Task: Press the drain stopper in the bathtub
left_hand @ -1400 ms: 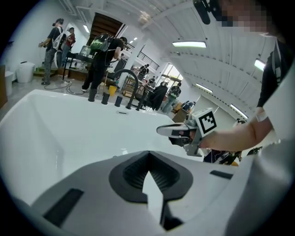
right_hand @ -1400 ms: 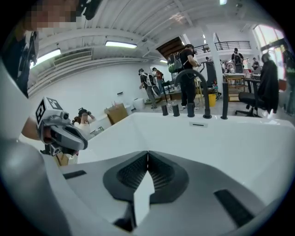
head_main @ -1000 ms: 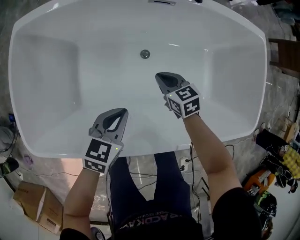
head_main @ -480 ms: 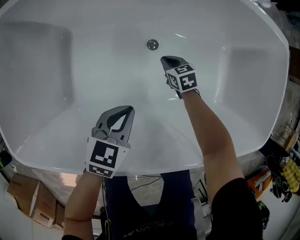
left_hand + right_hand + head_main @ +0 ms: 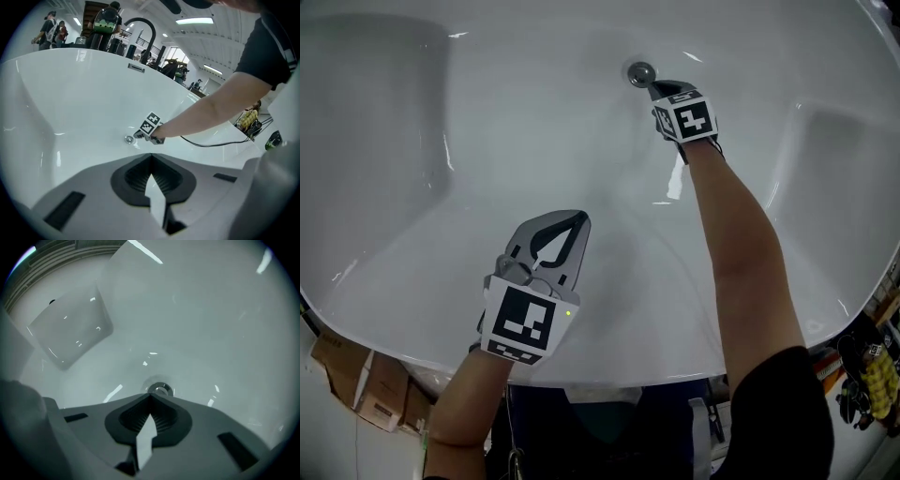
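Tub, white and glossy, fills the head view from above. A round metal stopper sits in the tub floor near the top of the view. The right claw reaches deep into the tub on an outstretched bare arm, its tip just beside the stopper. Whether they touch cannot be told from here. The left claw hovers over the near slope of the tub, well apart from the stopper, with its tip pointing away from the person.

Left gripper view: the left claw's two jaws meet at the tip, with nothing between them. Beyond them the tub wall curves away. The stopper lies on the tub floor past the tip, and the right claw's marker cube is just beside it. A dark curved faucet stands on the far rim, and people stand in the room behind it.

Right gripper view: the right claw's jaws are also pressed together and hold nothing. The stopper shows directly past the closed tip, very near it, in the lowest part of the pale tub floor.
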`<action>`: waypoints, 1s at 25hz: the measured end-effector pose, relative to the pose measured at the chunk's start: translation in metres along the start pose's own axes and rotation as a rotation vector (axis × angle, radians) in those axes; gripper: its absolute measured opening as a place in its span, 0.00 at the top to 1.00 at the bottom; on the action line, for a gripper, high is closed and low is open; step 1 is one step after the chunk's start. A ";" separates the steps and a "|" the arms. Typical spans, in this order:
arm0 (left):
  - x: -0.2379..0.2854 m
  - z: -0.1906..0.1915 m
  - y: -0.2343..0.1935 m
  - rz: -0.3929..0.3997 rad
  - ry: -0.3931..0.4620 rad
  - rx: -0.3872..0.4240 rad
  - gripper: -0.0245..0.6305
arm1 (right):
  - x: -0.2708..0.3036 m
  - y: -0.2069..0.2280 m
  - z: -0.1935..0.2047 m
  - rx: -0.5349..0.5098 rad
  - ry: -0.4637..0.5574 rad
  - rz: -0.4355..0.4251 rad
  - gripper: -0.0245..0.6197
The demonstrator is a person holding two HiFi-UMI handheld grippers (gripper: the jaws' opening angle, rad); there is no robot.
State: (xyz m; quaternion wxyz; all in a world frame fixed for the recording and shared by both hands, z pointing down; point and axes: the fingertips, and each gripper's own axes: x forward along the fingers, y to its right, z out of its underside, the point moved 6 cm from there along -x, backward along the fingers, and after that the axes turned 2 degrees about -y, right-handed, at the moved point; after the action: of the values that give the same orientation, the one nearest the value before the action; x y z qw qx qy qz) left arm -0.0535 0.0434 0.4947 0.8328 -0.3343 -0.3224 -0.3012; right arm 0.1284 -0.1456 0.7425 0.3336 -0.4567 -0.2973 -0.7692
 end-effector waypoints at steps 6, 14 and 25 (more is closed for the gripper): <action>0.012 0.011 -0.006 0.009 -0.013 -0.013 0.95 | 0.040 0.011 -0.001 -0.013 -0.059 0.012 0.94; 0.015 0.003 -0.010 0.004 0.035 -0.010 0.95 | 0.066 0.012 -0.001 -0.059 -0.167 0.019 0.94; 0.015 0.004 -0.010 0.025 0.050 -0.055 0.95 | 0.063 0.013 -0.008 -0.130 -0.247 -0.031 0.94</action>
State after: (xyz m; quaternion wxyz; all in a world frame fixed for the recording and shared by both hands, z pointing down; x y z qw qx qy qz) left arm -0.0534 0.0361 0.5115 0.8348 -0.3535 -0.2890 -0.3076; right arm 0.1112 -0.1749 0.7981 0.2523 -0.5643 -0.2924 -0.7297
